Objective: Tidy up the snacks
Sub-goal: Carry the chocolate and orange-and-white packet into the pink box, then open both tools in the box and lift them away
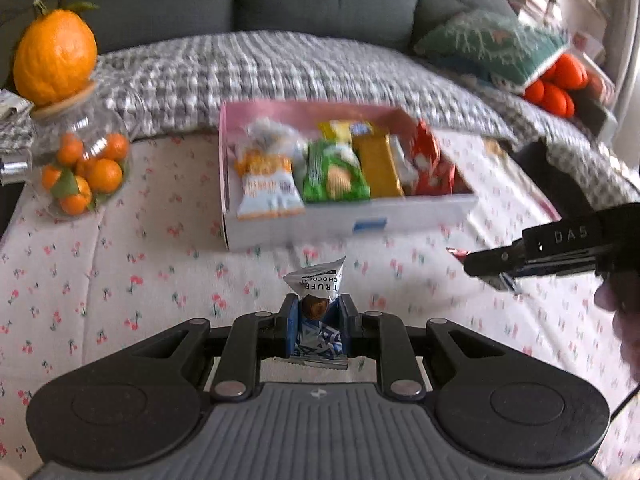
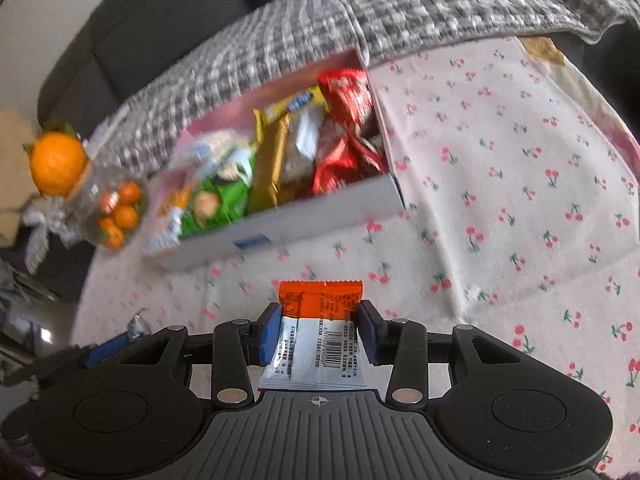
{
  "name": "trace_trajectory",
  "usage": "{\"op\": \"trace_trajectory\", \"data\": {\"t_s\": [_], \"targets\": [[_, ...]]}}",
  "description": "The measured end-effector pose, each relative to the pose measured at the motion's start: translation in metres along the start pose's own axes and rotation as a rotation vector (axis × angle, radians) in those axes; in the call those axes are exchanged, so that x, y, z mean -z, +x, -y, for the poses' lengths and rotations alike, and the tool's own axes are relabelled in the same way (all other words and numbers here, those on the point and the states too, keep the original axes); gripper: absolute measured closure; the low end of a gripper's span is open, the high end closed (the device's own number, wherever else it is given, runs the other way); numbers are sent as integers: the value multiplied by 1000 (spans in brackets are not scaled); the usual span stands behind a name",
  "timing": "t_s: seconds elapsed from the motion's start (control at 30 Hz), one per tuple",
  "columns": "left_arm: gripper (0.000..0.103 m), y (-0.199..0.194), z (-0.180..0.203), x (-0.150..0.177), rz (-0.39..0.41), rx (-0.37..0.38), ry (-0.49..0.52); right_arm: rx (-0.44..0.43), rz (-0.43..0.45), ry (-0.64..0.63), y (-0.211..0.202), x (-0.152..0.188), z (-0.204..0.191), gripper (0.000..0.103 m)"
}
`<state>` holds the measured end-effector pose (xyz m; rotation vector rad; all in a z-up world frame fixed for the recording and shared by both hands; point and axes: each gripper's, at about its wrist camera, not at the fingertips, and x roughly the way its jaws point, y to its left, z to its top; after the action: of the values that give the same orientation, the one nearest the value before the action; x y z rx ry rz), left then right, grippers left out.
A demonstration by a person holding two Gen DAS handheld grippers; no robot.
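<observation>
A small silver-and-blue chocolate truffle wrapper (image 1: 316, 312) is being pinched between the nearly closed blue pads of the left gripper (image 1: 318, 322), its twisted top sticking up above the fingertips. A flat orange-and-white snack packet (image 2: 320, 328) is being clamped by the right gripper (image 2: 319, 328), whose jaws are being kept partly apart by the packet's width; the barcode side is being shown to the camera and the orange end is pointing away from it. Both snacks are being held above a white tablecloth (image 2: 500, 208) printed with cherries, short of the snack box (image 1: 304, 224). The box, white outside and pink inside, is being filled with packets standing side by side: an orange-and-white bag (image 1: 268, 178) at its left end, then a green packet (image 1: 334, 176), a gold bar (image 1: 378, 168), and red wrappers (image 1: 430, 164) at its right end. In the left wrist view the right gripper (image 1: 480, 266) is being seen from the side at the right edge. To the left of the box, a large orange fruit (image 1: 54, 56) is being carried on the lid of a glass jar (image 1: 86, 168) holding small oranges.
</observation>
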<state>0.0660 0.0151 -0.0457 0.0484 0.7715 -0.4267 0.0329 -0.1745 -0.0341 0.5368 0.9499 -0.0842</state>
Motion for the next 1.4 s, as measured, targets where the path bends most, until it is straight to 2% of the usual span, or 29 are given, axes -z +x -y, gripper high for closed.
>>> {"op": "trace_trajectory", "data": {"t_s": [0.2, 0.6, 0.73, 1.13, 1.23, 1.27, 1.3, 1.37, 1.4], "targets": [[84, 6, 9, -21, 45, -31, -12, -67, 96, 41, -8, -23, -8, 63], [84, 42, 31, -80, 113, -71, 72, -127, 248, 139, 4, -63, 0, 62], [84, 60, 31, -92, 108, -74, 66, -131, 263, 203, 14, -69, 5, 62], [84, 103, 30, -116, 114, -84, 103, -126, 277, 290, 36, -78, 16, 60], [80, 108, 30, -117, 124, -79, 115, -113, 271, 296, 39, -81, 17, 55], [69, 110, 30, -117, 126, -82, 115, -108, 271, 288, 39, -82, 17, 54], [50, 111, 30, -116, 125, -86, 114, -104, 272, 280, 39, -83, 18, 51], [39, 112, 31, -115, 129, -89, 118, -97, 278, 276, 39, -84, 19, 45], [41, 112, 32, -115, 130, -88, 123, -95, 277, 278, 39, -84, 20, 44]]}}
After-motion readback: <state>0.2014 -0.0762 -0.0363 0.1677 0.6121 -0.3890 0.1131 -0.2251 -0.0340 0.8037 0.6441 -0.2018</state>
